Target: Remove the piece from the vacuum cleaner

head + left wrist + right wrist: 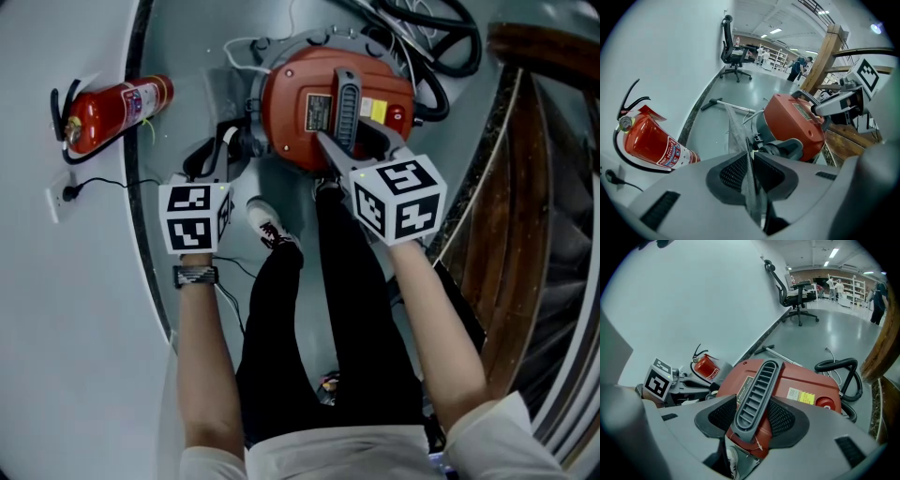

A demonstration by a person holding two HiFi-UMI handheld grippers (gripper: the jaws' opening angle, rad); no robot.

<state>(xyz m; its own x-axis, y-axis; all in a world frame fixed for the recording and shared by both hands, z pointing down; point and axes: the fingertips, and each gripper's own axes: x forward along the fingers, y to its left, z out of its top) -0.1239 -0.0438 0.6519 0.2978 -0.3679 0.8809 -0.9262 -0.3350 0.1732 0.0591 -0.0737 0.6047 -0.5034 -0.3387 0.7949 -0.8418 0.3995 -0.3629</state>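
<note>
The red vacuum cleaner (300, 103) lies on the grey floor just ahead of the person's feet. My right gripper (352, 141) is over its top, shut on a grey slatted grille piece (757, 397) that stands up between the pads against the red body (806, 380). At the vacuum's left side, my left gripper (217, 155) is shut on a thin grey mesh sheet (738, 136) that rises edge-on from between its pads (766, 171). The grey hose socket (785, 149) of the vacuum sits just beyond that sheet. In the left gripper view the right gripper (834, 104) reaches over the vacuum.
A red fire extinguisher (112, 112) lies by the white wall at the left, near a socket with a plug (66, 192). The black hose (441, 47) coils behind the vacuum. Wooden stair parts (525, 159) stand at the right. The person's legs and shoe (272, 225) are below the grippers.
</note>
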